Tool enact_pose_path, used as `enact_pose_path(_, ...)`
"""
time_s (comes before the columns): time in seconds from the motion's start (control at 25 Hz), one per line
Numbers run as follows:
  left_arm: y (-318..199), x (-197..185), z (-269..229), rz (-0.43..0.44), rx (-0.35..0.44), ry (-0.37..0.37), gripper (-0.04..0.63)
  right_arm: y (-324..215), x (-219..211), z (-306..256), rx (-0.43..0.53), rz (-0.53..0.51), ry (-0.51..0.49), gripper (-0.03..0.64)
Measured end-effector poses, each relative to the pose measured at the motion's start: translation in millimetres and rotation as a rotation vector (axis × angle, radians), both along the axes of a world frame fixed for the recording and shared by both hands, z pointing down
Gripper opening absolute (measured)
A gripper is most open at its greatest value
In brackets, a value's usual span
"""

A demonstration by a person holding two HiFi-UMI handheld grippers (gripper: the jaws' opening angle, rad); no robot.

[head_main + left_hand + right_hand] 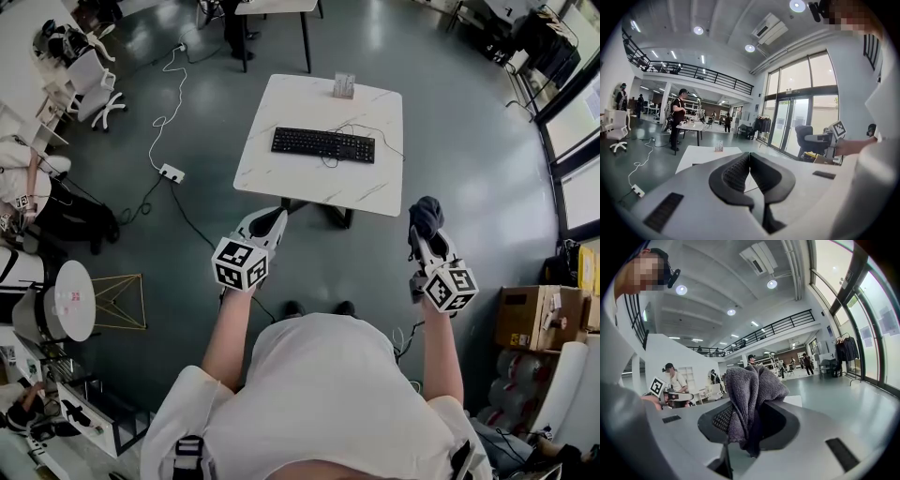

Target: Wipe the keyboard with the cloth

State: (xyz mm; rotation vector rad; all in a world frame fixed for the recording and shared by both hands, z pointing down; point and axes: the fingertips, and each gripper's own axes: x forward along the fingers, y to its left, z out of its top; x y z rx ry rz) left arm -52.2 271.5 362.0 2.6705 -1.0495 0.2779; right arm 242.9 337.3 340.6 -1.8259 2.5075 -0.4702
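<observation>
A black keyboard [323, 144] lies on a white marble-topped table [281, 178] ahead of me, its cable looping beside it. Both grippers hang in the air short of the table's near edge. My right gripper [424, 232] is shut on a bunched dark grey cloth [427, 216]; in the right gripper view the cloth [747, 397] sticks up between the black pads. My left gripper [273, 221] is shut with nothing in it, its pads [736, 173] meeting at the tips. From the left gripper view the table [701, 153] shows beyond the jaws.
A small clear stand [344, 86] sits at the table's far edge. On the floor to the left lie a white power strip [172, 172] and cables. Cardboard boxes [530, 319] stand at the right, a white round stool [70, 300] at the left. People stand farther off.
</observation>
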Motion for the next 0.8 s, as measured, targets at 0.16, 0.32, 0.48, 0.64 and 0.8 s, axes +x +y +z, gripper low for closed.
enact_pose_path(0.16, 2, -12, 5, 0.021, -0.010, -0.004, 0.009, 6, -10, 4, -0.011, 0.032, -0.006, 0.130)
enact_pose_path(0.32, 1, -24, 9, 0.046, -0.019, -0.006, 0.008, 14, -25, 5, -0.013, 0.055, -0.004, 0.130)
enact_pose_path(0.48, 2, -30, 12, 0.069, -0.024, -0.007, 0.009, 24, -29, 7, -0.020, 0.089, -0.005, 0.130)
enact_pose_path(0.64, 5, -36, 15, 0.090, -0.023, -0.006, 0.008, 32, -34, 12, -0.027, 0.123, -0.013, 0.130)
enact_pose_path(0.8, 9, -46, 20, 0.103, -0.031, -0.002, 0.008, 39, -49, 15, -0.033, 0.128, -0.011, 0.132)
